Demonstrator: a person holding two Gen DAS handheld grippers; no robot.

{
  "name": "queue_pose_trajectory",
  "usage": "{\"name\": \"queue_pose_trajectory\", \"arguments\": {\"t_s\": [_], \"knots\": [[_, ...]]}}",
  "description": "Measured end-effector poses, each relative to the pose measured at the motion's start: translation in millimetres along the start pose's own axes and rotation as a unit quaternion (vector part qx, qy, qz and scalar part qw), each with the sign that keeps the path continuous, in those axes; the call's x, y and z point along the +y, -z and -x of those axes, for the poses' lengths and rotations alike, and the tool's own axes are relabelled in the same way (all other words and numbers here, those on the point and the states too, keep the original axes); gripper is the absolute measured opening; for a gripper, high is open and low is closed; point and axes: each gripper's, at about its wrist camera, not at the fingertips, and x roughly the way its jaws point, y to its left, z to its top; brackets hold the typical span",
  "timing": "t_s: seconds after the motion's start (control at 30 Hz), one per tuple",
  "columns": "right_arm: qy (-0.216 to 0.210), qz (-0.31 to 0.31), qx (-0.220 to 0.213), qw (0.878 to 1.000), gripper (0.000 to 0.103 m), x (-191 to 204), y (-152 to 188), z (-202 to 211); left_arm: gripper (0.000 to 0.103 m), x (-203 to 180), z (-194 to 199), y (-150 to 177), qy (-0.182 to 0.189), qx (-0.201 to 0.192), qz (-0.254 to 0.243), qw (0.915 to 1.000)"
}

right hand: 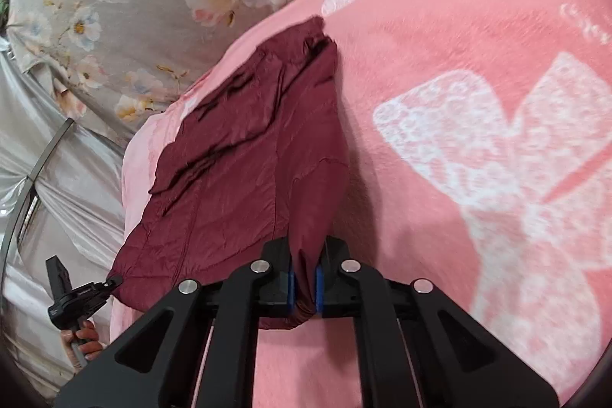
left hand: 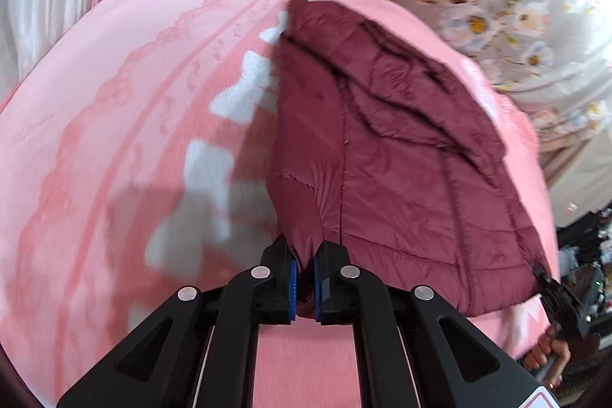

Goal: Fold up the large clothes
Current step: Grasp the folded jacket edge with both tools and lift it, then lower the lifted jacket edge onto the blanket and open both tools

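A maroon quilted jacket (left hand: 401, 155) lies partly lifted over a pink blanket (left hand: 134, 102). My left gripper (left hand: 305, 278) is shut on one near corner of the jacket. My right gripper (right hand: 305, 280) is shut on the other near corner of the jacket (right hand: 244, 155). The cloth stretches between the two grippers and hangs above the blanket (right hand: 459, 64). The right gripper also shows in the left wrist view (left hand: 558, 297), at the jacket's far corner. The left gripper shows in the right wrist view (right hand: 76, 297), at the lower left. The jacket's far end rests on the blanket.
The pink blanket has white bow prints (right hand: 497, 159) and covers a bed. A grey floral sheet (right hand: 134, 6) lies beyond it. Shiny grey fabric (right hand: 57, 197) hangs at the left of the right wrist view. Dark clutter (left hand: 589, 255) sits at the right edge of the left wrist view.
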Motion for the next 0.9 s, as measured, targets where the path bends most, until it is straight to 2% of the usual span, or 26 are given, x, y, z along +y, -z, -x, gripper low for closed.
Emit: {"name": "queue_pose_trajectory", "arguments": {"t_s": [0.23, 0.33, 0.43, 0.53, 0.63, 0.73, 0.83, 0.9], "knots": [[0.018, 0.039, -0.071, 0.997, 0.005, 2.2, 38.8, 108.1, 0.004, 10.9, 72.3, 70.8, 0.050, 0.002, 0.002, 0.9988], [0.020, 0.050, -0.091, 0.994, 0.005, 10.4, 52.1, 139.7, 0.004, 6.7, 109.6, 89.4, 0.056, -0.029, 0.004, 0.9980], [0.018, 0.060, -0.111, 0.992, 0.005, 23.8, 50.4, 158.6, 0.004, -4.4, 135.6, 87.8, 0.057, -0.066, -0.007, 0.9962], [-0.003, 0.084, -0.146, 0.986, 0.005, 42.2, 29.2, 165.8, 0.004, -23.1, 143.5, 66.1, 0.053, -0.098, -0.033, 0.9932], [-0.023, 0.108, -0.177, 0.978, 0.005, 62.3, -8.4, 152.2, 0.004, -33.6, 139.1, 28.4, 0.041, -0.135, -0.054, 0.9885], [-0.028, 0.121, -0.200, 0.972, 0.005, 74.5, -47.9, 127.9, 0.004, -34.7, 122.3, -18.0, 0.029, -0.162, -0.055, 0.9849], [-0.030, 0.109, -0.201, 0.973, 0.005, 77.0, -87.2, 90.5, 0.005, -39.9, 100.6, -58.4, 0.016, -0.167, -0.058, 0.9841], [-0.022, 0.103, -0.199, 0.974, 0.005, 77.9, -110.7, 61.3, 0.005, -46.4, 80.7, -83.4, -0.007, -0.172, -0.062, 0.9831]]}}
